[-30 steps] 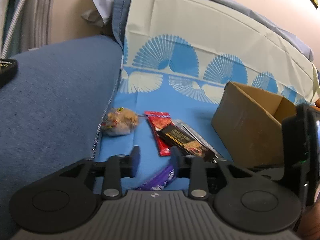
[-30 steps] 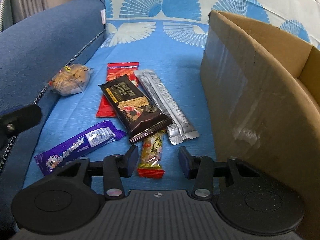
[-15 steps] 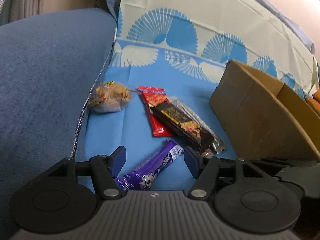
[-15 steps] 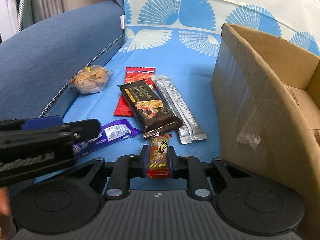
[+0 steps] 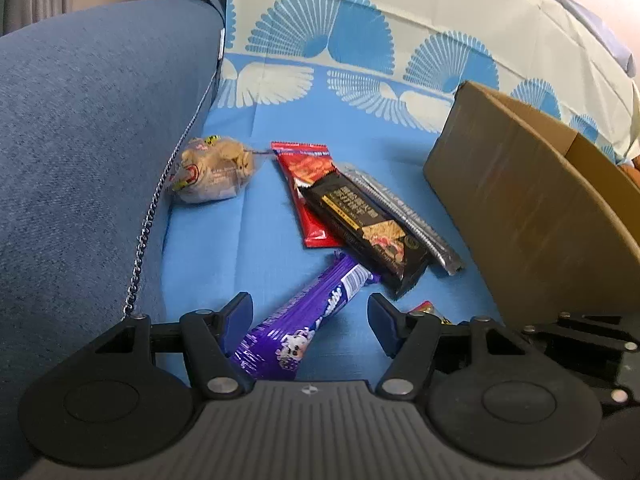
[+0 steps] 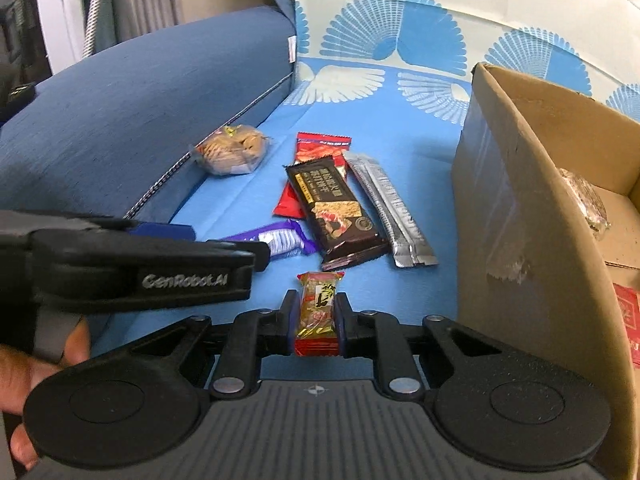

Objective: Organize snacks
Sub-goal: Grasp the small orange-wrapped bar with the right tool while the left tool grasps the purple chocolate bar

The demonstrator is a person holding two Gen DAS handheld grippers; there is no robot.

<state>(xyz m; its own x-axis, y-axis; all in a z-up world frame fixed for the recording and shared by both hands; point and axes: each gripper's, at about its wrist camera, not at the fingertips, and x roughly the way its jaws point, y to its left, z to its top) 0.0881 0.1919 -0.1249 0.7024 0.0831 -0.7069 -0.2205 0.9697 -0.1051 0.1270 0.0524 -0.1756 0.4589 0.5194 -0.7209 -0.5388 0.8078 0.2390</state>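
Right gripper [image 6: 316,322] clamped on small red-gold snack bar [image 6: 318,308], cardboard box [image 6: 520,216] at 3 o'clock. Left gripper [image 5: 310,322] fingers apart, straddling purple bar [image 5: 304,320] without touching it.

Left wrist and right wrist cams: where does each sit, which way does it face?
Left wrist: on the left gripper, angled down along open fingers at a purple bar; no hand shows.
Right wrist: on the right gripper, angled down, shut on a small gold-red snack; left gripper and a hand show.
Shared: black bar, red packet, cardboard box.
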